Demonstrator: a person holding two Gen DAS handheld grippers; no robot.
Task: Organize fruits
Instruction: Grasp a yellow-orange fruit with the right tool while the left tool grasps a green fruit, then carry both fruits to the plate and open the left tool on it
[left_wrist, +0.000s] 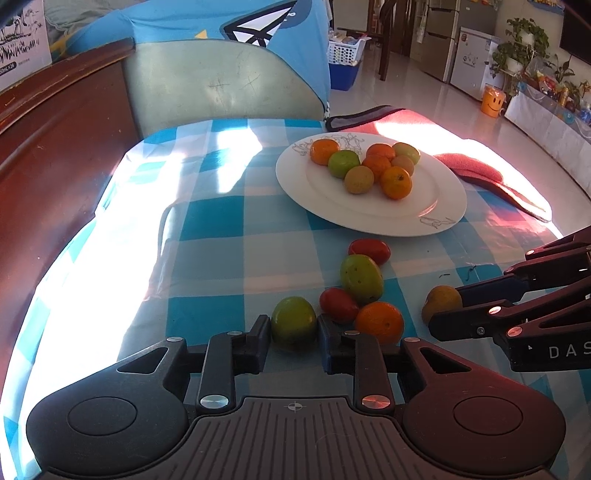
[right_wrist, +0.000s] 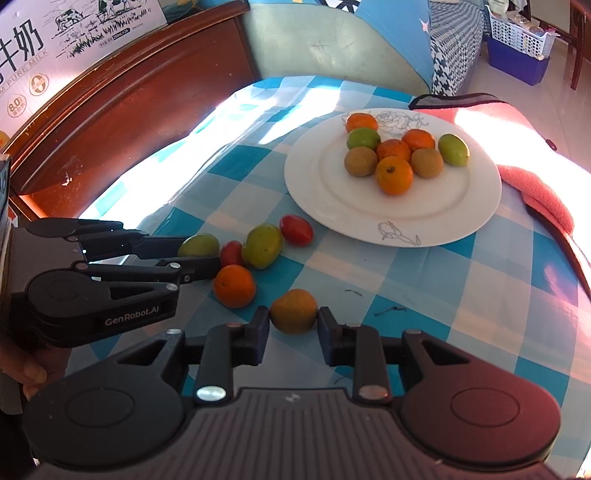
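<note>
Tablecloth: blue-and-white checked cloth (left_wrist: 207, 225) covers the table I work over; strong sun washes out its left side, so I read colours there with care.
Plate: large white ceramic plate with a line drawing on its rim (left_wrist: 439, 206) sits at the far side; I judge it the collecting spot, since eight small fruits already cluster on it, orange, green and brownish.
Loose pile: five fruits wait on the cloth near the plate's front edge; I point out a green mango-shaped fruit (left_wrist: 361, 278), a round orange citrus (left_wrist: 379, 322) and two small red oval tomatoes (left_wrist: 370, 250).
Left gripper: my black left gripper (left_wrist: 294, 332) has its pads against both sides of a round green fruit (left_wrist: 294, 322) at the pile's near edge, resting on the cloth.
Right gripper: my black right gripper (right_wrist: 293, 323) is clamped on a yellow-orange round fruit (right_wrist: 294, 311), set apart from the pile, also down on the cloth.
Reason: I judge both grasps are taken so that two fruits go to the plate together.
Look: green fruit is smooth, dull-skinned, yellowing on top.
</note>
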